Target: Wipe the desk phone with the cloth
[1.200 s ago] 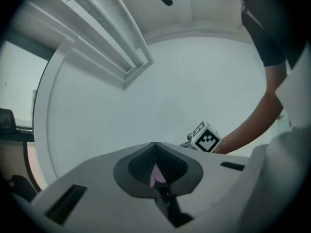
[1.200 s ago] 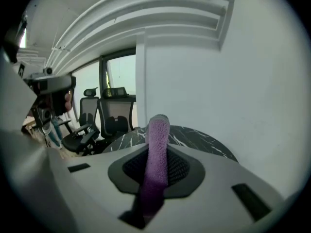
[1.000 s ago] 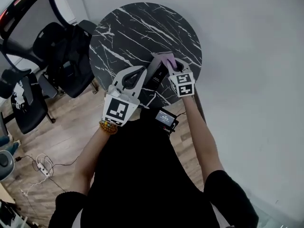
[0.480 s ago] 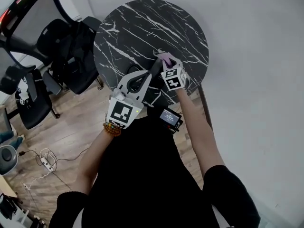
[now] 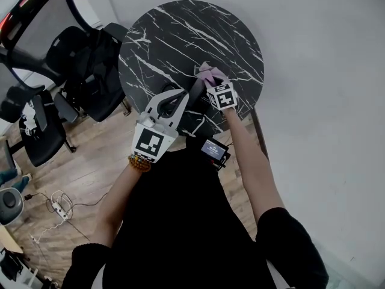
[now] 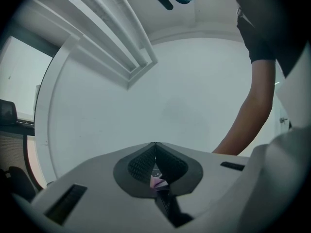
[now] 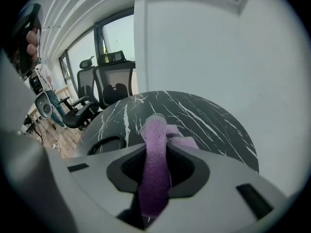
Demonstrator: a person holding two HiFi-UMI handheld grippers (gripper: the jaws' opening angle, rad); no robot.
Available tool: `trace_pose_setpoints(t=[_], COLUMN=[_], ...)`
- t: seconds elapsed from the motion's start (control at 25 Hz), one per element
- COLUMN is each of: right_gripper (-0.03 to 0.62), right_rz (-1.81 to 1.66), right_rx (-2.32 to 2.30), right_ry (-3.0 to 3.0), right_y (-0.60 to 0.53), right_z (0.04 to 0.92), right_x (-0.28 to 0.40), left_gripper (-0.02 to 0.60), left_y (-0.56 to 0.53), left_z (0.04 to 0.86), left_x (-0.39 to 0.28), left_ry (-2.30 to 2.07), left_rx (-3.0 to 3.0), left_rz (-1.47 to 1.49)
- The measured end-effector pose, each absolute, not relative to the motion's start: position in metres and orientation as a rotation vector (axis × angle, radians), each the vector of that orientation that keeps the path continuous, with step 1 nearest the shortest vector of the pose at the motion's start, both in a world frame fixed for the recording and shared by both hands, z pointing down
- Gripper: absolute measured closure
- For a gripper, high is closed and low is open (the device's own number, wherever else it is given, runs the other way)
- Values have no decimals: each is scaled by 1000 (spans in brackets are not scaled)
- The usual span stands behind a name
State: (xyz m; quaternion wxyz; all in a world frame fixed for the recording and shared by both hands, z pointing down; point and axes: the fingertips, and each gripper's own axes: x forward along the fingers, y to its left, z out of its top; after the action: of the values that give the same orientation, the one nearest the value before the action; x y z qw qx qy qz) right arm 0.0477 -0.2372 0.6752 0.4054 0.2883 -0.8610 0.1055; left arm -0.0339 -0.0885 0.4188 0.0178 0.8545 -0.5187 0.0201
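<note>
At the round marble table (image 5: 180, 35), the right gripper (image 5: 212, 83) pinches a purple cloth (image 7: 156, 149), soft and limp, best held at its bunched middle. It is at the far end of the dark desk phone (image 5: 194, 101), near the table's near edge. The left gripper (image 6: 155, 145) is closed, seemingly on nothing. Only the right gripper view shows the coiled cord (image 7: 99, 143); only the head view shows the phone's body.

My head camera: steeply down on marble table (image 5: 180, 35). Right gripper (image 5: 209, 79) camera skims it close; left gripper (image 5: 182, 94) camera faces ceiling (image 6: 160, 96).
</note>
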Motion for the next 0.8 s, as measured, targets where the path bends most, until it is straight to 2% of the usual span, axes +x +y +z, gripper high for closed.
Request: trace_pose_setpoints(t=[0.16, 0.8], right_gripper=[485, 519], right_rz=[323, 251], right_rx=[722, 785], right_ry=[-2164, -2065], right_y=[-241, -243], right_z=[672, 689], right_x=[44, 50], left_gripper=[569, 569], left_y=[-88, -87], left_z=[419, 424], left_x=[-35, -47], left_ry=[-1590, -1597], left_rx=[2663, 2648], left_rz=[64, 77])
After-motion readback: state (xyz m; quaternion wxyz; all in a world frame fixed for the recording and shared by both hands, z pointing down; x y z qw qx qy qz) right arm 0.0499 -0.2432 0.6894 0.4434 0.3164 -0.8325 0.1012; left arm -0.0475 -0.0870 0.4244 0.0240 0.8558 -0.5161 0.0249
